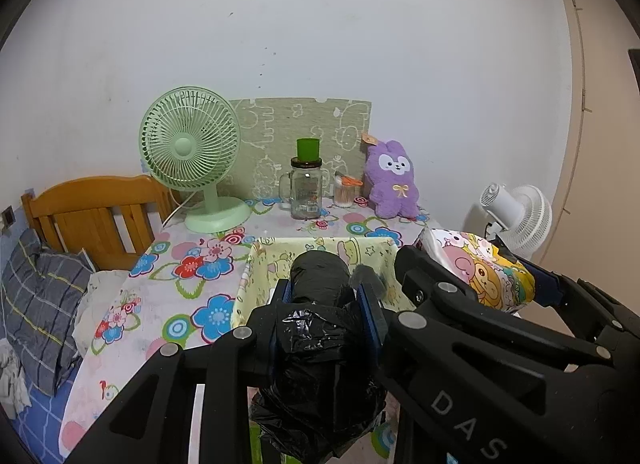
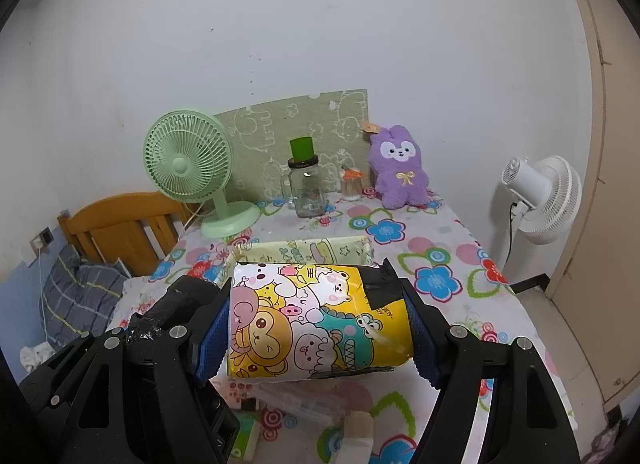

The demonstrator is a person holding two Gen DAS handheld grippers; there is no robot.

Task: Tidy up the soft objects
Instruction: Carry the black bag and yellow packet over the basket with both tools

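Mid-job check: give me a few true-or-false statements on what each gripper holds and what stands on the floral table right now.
1. The left gripper is shut on a black plastic bag roll. True.
2. The right gripper holds the purple plush rabbit. False: it grips a yellow cartoon-printed soft pack; the rabbit sits at the table's far edge.
3. The green table fan lies on its side. False: it stands upright.
4. A pale yellow fabric-lined basket lies beyond both grippers. True.
5. A green cup sits on top of the clear glass jar. True.
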